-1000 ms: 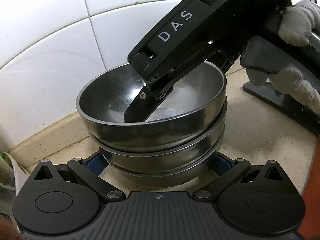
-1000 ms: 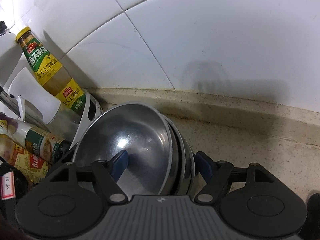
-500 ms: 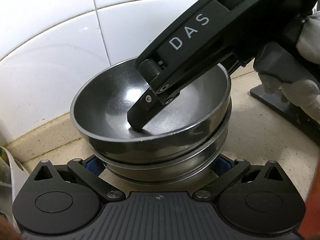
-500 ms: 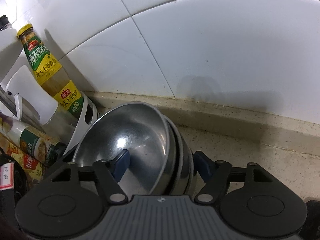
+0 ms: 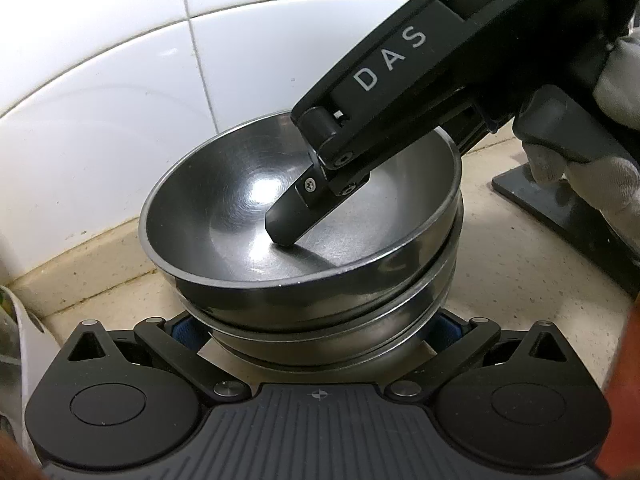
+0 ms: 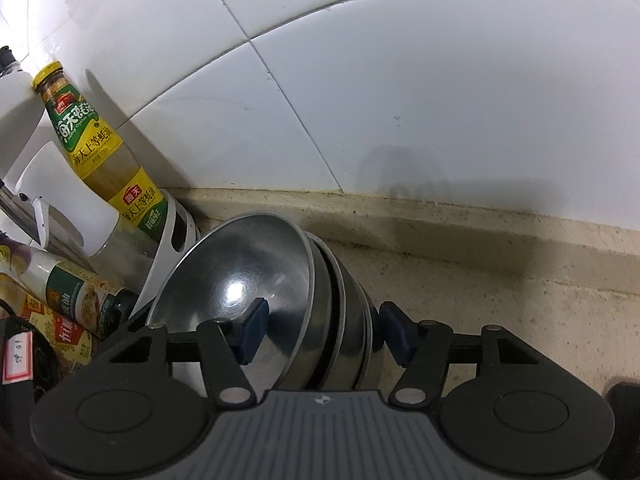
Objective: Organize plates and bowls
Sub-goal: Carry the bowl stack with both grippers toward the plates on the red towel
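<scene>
Three steel bowls [image 5: 320, 312] sit nested in a stack on the beige counter, close to the tiled wall. My left gripper [image 5: 316, 326] straddles the stack's base, and its blue pads [image 5: 446, 324] press on the lower bowls from both sides. My right gripper [image 6: 322, 332] comes in from the upper right with its jaws closing. One of its fingers [image 5: 296, 216] reaches down inside the top bowl [image 6: 240, 276]. Its other pad [image 6: 394, 334] sits just outside the stack's wall. The walls of the bowls lie between the right jaws, with a gap showing at the inner pad.
A white rack [image 6: 172, 236] stands left of the stack, with a yellow-labelled sauce bottle [image 6: 100, 148] and other bottles [image 6: 76, 292]. A gloved hand [image 5: 592, 176] holds the right gripper above a dark slab [image 5: 560, 208]. Counter [image 6: 500, 304] stretches to the right.
The tilted top bowl has settled more evenly into the stack. The right gripper's jaws have narrowed around the bowl walls, and its inner finger sits deeper in the top bowl.
</scene>
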Available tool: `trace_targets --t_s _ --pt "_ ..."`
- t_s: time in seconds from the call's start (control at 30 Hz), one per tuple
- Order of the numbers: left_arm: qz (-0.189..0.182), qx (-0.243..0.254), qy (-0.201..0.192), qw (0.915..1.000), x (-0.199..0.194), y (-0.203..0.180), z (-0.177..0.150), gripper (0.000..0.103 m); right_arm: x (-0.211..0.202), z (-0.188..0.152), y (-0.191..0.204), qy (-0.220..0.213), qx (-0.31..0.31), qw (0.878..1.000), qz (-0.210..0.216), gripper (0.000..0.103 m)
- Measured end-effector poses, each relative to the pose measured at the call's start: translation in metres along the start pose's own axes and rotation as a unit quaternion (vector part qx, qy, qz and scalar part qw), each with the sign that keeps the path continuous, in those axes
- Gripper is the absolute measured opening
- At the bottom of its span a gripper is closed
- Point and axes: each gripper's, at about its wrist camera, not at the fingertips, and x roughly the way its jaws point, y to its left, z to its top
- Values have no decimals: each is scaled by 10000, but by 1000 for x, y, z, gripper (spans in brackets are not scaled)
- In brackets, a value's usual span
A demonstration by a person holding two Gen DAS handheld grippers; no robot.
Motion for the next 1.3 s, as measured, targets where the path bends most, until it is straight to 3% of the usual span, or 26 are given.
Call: trace_targets --t_s 0.7,1.3 --pt "301 140 -275 9991 -19 -6 6 103 -28 6 21 -265 -185 9995 2 55" --pt "740 347 -653 9945 -81 -28 15 103 -92 6 66 -683 -558 9960 125 55"
